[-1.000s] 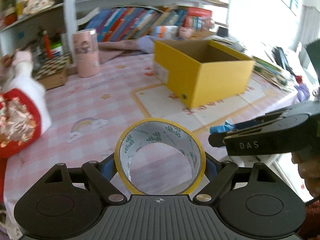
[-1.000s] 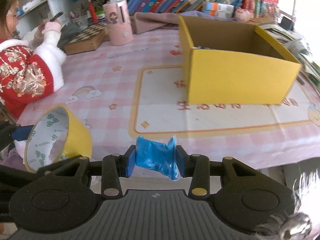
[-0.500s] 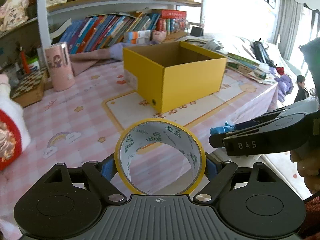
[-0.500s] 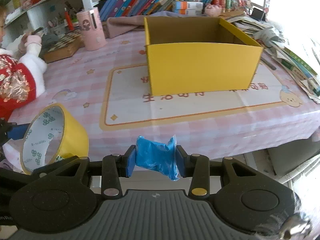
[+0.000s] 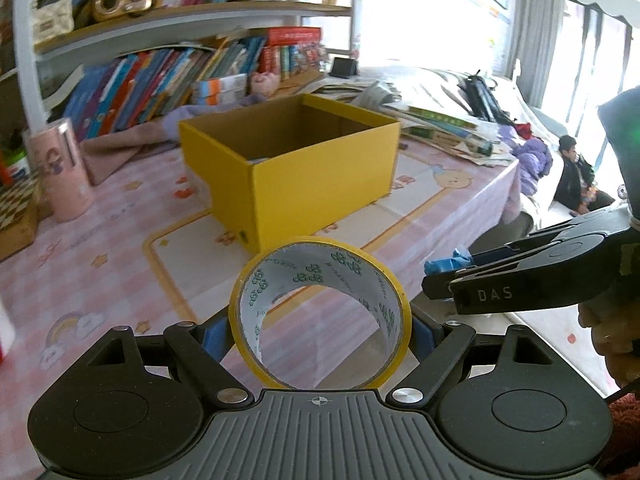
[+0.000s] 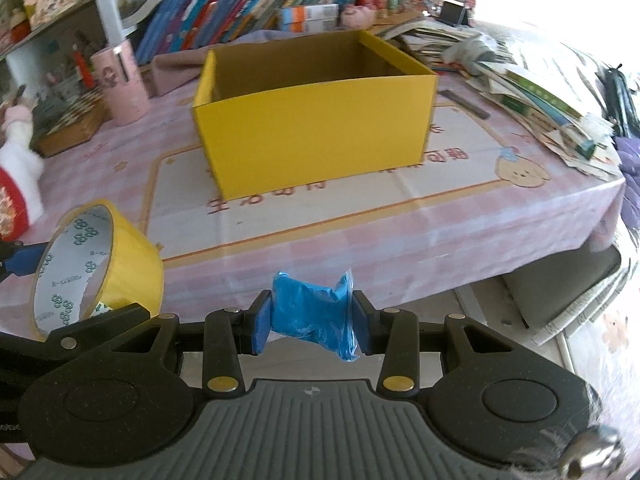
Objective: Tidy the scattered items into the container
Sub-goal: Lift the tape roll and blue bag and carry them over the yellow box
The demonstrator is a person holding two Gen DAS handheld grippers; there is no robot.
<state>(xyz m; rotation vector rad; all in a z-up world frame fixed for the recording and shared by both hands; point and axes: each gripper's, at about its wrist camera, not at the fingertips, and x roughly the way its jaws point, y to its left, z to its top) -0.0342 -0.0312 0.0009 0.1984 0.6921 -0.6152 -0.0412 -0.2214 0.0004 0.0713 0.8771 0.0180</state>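
Note:
My left gripper [image 5: 319, 330] is shut on a roll of yellow tape [image 5: 394, 288], held upright across its width, with the table showing through its hole. The same tape roll [image 6: 132, 256] appears at the lower left of the right wrist view. My right gripper [image 6: 307, 322] is shut on a crumpled blue plastic packet [image 6: 312, 316]; the packet [image 5: 448, 262] also peeks out of that gripper at the right of the left wrist view. An open yellow cardboard box [image 5: 320, 176] [image 6: 316, 132] stands on the table beyond both grippers. Most of the box floor is hidden by its walls.
The pink checked tablecloth [image 6: 400, 232] ends in a near edge below my right gripper. A pink cylinder cup [image 5: 60, 168] and a chessboard box [image 6: 72, 124] stand left of the box. Piled books and papers [image 6: 540, 96] lie to the right. A person's red-and-white sleeve [image 6: 16, 176] rests at far left.
Both grippers have swung to the right with their loads unchanged. The yellow box now sits more central and closer in both views, and the person's sleeve has slid toward the left edge.

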